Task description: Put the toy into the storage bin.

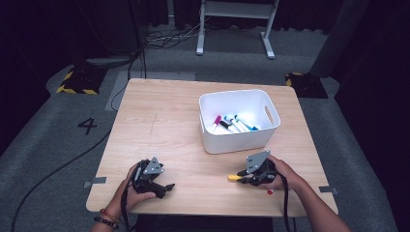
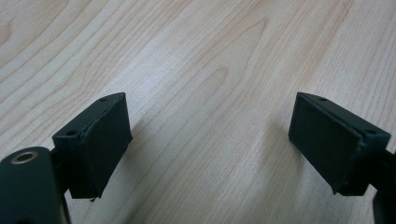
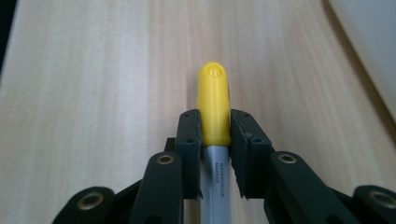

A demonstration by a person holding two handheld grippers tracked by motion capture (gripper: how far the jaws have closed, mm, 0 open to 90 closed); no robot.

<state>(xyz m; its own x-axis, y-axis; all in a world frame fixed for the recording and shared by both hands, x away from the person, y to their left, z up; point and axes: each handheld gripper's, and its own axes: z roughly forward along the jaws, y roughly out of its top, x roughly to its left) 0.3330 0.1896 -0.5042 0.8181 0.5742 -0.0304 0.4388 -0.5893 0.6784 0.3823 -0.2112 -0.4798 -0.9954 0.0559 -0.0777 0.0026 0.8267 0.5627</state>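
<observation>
Yellow-capped marker (image 3: 214, 109) is clamped at its cap by the right gripper (image 1: 245, 178) low over the wooden table (image 1: 159, 130), likely bound for the white bin (image 1: 239, 140) of markers, while the left gripper (image 1: 164, 187) rests wide open, holding nothing.

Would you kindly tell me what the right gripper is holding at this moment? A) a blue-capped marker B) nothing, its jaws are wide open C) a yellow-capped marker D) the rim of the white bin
C: in the right gripper view, the right gripper has its jaws closed on the yellow-capped marker, with the cap sticking out beyond them above the wooden table.
</observation>
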